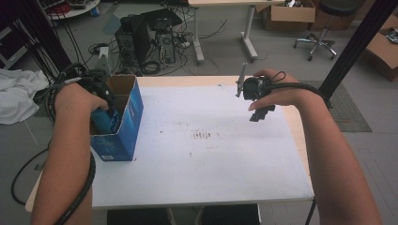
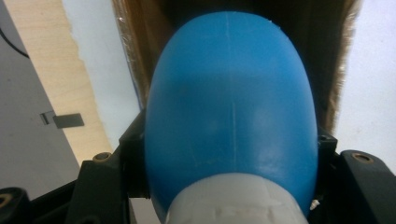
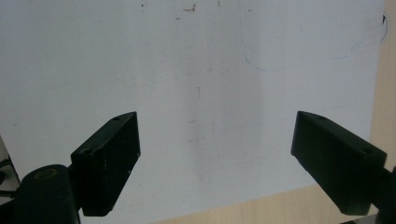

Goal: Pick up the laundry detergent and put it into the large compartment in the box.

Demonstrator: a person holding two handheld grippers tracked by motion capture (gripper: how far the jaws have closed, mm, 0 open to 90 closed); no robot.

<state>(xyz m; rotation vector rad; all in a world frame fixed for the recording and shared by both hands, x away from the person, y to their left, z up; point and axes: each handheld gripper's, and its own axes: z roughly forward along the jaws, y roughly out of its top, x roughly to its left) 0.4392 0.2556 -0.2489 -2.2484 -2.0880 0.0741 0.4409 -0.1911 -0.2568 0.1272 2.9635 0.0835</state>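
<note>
Table point(image 1: 211, 164): white sheet bare but for stains.
Blue box point(image 1: 123, 123): upright at left edge, open-topped.
Blue bottle point(image 2: 231, 112): clamped in left gripper point(image 1: 104, 115), over box mouth; probably mid-transfer.
Right gripper point(image 3: 215, 158): spread wide, empty.

dim, flat indoor light; soft shadows; blue bottle point(image 2: 231, 116) close-up blurred, low res

left claw point(image 1: 107, 117) points down, clamped on something blue; right claw point(image 3: 215, 158) hangs raised, jaws spread wide.
</note>
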